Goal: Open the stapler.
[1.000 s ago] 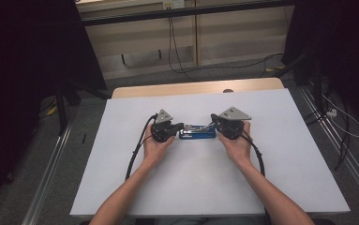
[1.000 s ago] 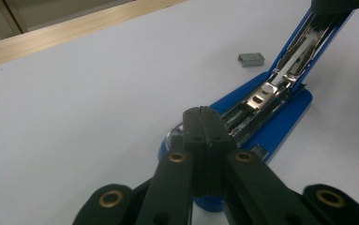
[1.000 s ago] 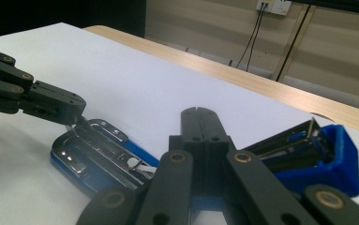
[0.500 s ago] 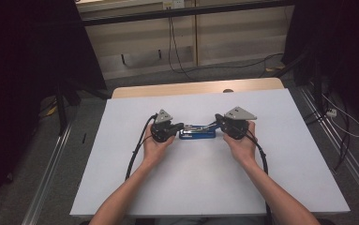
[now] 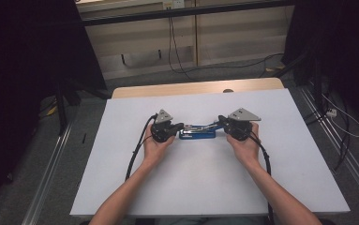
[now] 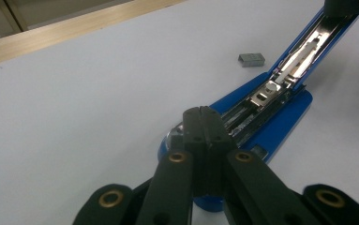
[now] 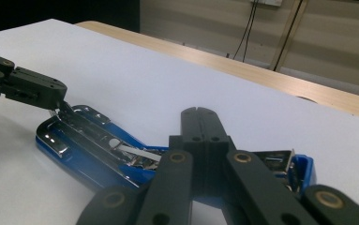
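Note:
A blue stapler (image 5: pixel 197 134) lies opened on the white table (image 5: pixel 214 187), its metal staple channel (image 6: pixel 280 79) bared and its blue upper arm (image 6: pixel 329 21) tilted up. My left gripper (image 5: pixel 182 125) is shut, jaws pressed together, its tip (image 6: pixel 203 112) resting on the stapler's front end (image 7: pixel 64 115). My right gripper (image 5: pixel 220 120) is also shut with nothing between its jaws; its tip (image 7: pixel 199 113) hovers over the stapler's hinge end (image 7: pixel 299 171), touching the raised arm as far as I can tell. A small grey strip of staples (image 6: pixel 251 59) lies loose on the table beyond the stapler.
A bare wooden strip (image 5: pixel 191 89) runs along the table's far edge. Behind it the floor carries cables (image 5: pixel 177 56), with dark curtains on both sides. Each gripper's black cable (image 5: pixel 137 150) trails back along the forearm over the table.
My right gripper has drifted slightly to the right at the stapler's hinge end. The left gripper and the stapler's base have stayed put.

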Demonstrator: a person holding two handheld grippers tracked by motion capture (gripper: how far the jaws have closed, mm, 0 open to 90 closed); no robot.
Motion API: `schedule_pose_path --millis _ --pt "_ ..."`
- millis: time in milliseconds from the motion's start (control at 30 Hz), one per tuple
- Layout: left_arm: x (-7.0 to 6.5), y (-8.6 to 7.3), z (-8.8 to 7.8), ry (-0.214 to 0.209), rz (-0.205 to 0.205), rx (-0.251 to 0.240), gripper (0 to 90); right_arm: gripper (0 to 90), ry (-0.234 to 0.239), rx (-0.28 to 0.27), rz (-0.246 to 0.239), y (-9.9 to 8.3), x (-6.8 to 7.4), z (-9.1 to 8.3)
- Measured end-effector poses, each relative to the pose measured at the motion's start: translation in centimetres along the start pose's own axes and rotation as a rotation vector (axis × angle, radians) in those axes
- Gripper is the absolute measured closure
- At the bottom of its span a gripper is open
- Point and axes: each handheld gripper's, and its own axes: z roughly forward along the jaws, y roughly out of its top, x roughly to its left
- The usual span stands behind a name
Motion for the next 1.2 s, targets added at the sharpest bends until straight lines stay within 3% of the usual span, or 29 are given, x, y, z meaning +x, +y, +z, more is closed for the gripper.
schedule_pose_path --millis 1200 --pt "0.0 -0.1 0.0 -0.004 -0.009 -0.003 90.0 90.0 -0.02 0.067 0.041 -2.0 -1.7 -0.6"
